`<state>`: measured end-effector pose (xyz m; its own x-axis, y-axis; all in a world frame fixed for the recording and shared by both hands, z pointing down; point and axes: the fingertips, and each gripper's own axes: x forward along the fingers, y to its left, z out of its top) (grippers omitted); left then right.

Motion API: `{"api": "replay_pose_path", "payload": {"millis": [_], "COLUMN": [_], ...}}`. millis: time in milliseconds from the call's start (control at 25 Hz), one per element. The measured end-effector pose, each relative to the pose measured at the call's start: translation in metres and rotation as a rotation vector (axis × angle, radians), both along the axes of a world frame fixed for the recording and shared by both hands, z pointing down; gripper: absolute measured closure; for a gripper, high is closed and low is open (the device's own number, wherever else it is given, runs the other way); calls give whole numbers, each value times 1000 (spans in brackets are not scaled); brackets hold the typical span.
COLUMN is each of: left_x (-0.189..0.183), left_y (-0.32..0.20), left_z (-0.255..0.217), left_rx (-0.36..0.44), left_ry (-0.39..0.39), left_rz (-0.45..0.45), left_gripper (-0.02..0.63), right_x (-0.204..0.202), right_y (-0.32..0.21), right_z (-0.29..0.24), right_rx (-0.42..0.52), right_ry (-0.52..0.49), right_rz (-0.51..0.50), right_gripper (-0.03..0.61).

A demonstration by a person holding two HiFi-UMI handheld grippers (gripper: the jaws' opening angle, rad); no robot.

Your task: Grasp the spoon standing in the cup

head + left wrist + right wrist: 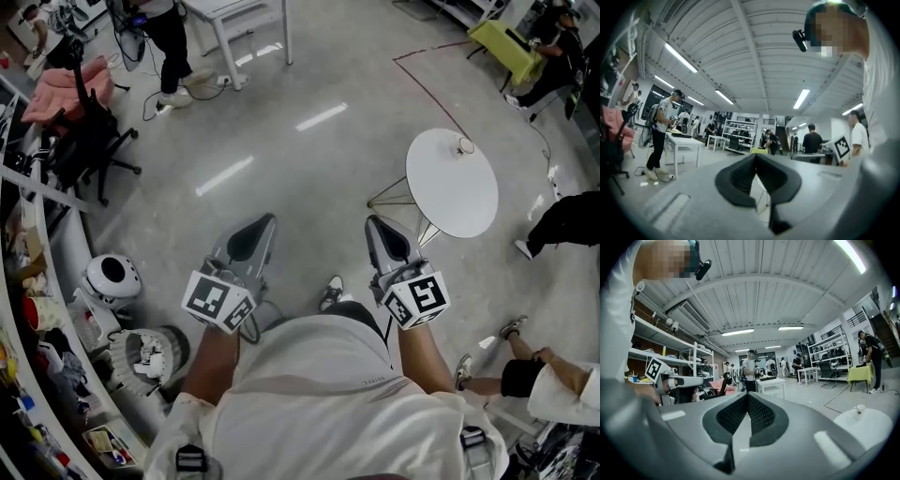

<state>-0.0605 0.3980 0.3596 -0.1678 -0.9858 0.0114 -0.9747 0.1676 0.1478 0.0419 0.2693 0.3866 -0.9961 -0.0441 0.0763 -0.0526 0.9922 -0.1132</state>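
Not started. Left gripper [755, 157] and right gripper [747, 394] held up near the body, fingers [732, 414] clenched shut on nothing. Cup [466, 145] on round white counter [450, 197], well apart, ahead to the right — spoon too small to make out. Still to do: reach over, open, grasp — all of it.

A white round table [452, 192] stands on the glossy grey floor [309, 159], to the right. A small cup [464, 145] sits on its top, close to the far edge. A dark red line [422, 86] runs over the floor beyond it. Far left, a white table [217, 7] and a black chair [94, 131] stand on the same floor.
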Motion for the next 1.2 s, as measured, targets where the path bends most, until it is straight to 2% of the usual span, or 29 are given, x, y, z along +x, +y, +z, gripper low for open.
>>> {"api": "replay_pose_path", "payload": {"millis": [320, 560, 720, 960, 1200], "left_x": [-12, -19, -30, -70, -141], "left_y": [-119, -188, -233, -310, -400], "left_z": [0, 2, -4, 9, 9], "left_rx": [-26, -39, -25, -23, -28], "left_ry": [-5, -18, -28, -26, -19], "left_rz": [-41, -12, 31, 111, 224], "left_gripper": [612, 611, 612, 612, 612], "right_x": [-14, -15, -18, -47, -103], "right_y": [-153, -208, -247, -315, -392], "right_z": [7, 7, 3, 11, 4], "right_rx": [-71, -84, -76, -53, -45], "right_ry": [-5, -19, -15, -13, -36], "right_rz": [55, 62, 106, 188, 311], "right_gripper": [574, 574, 574, 574, 574]}}
